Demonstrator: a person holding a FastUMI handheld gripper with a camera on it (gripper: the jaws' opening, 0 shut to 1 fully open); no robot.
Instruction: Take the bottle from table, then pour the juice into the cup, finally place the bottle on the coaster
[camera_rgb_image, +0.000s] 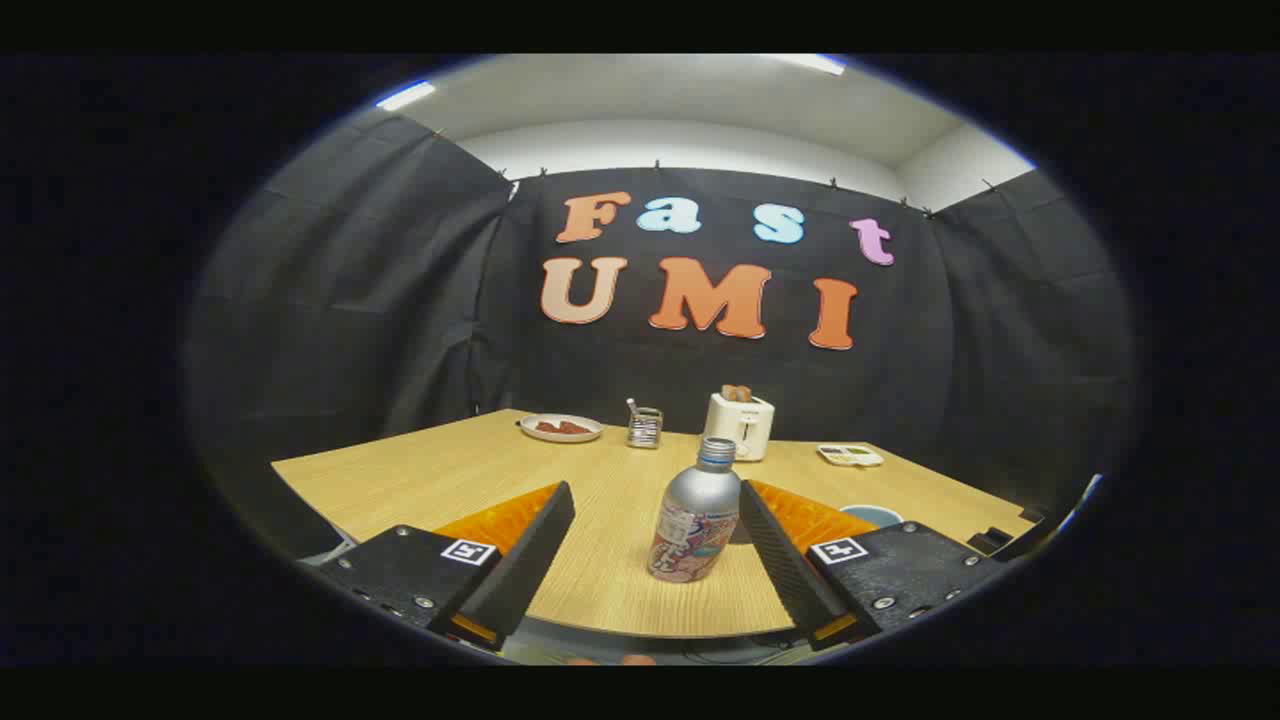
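Note:
A silver bottle (697, 520) with a colourful label and an uncapped threaded neck stands on the wooden table (450, 480), leaning slightly. It sits between the fingers of my gripper (655, 490), close against the right finger (775, 545) and well apart from the left finger (525, 550). The gripper is open. Just beyond the right finger peeks the rim of a blue cup (872, 515), mostly hidden by it. A small dark patch shows on the table right behind the bottle; I cannot tell what it is.
At the table's back stand a white plate (560, 427) with red food, a small metal rack (644, 428), a white toaster (740, 425) and a flat white tray (850, 455). The table's front edge runs just below the bottle.

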